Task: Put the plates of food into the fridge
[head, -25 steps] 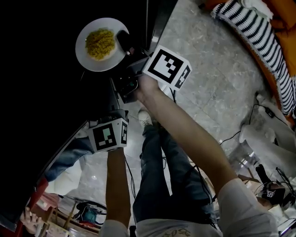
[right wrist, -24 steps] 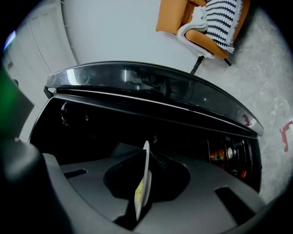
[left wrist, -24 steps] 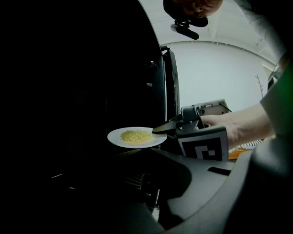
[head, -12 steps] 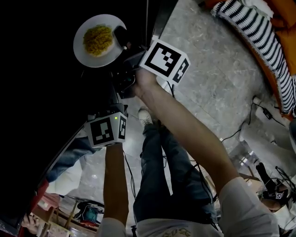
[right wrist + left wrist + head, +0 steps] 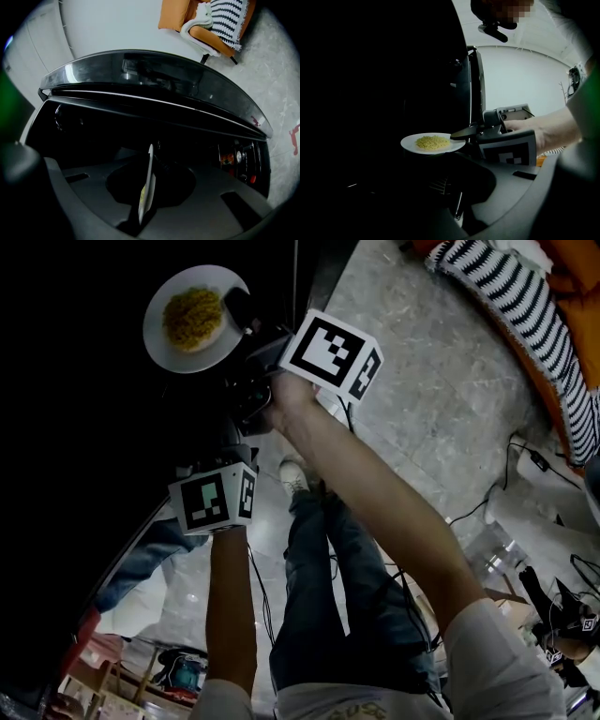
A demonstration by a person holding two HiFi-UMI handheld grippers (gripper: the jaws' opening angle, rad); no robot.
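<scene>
A white plate (image 5: 192,320) with a heap of yellow food (image 5: 193,315) hangs in front of the black fridge opening (image 5: 75,427) at the head view's top left. My right gripper (image 5: 246,320) is shut on the plate's right rim, its marker cube just behind. The left gripper view shows the plate (image 5: 432,143) level, with the right gripper (image 5: 457,134) pinching its edge. From the right gripper view the plate (image 5: 146,187) appears edge-on between the jaws. My left gripper (image 5: 234,432) sits lower, near the fridge's edge; its jaws are lost in the dark.
The fridge door's edge (image 5: 476,89) stands just right of the plate. An orange chair with a striped cushion (image 5: 525,306) is at the upper right. Cables (image 5: 525,465) trail over the marble floor (image 5: 431,381). The person's legs (image 5: 319,577) are below.
The right gripper has carried the plate a little up and left, toward the dark fridge opening. The left gripper has shifted slightly left.
</scene>
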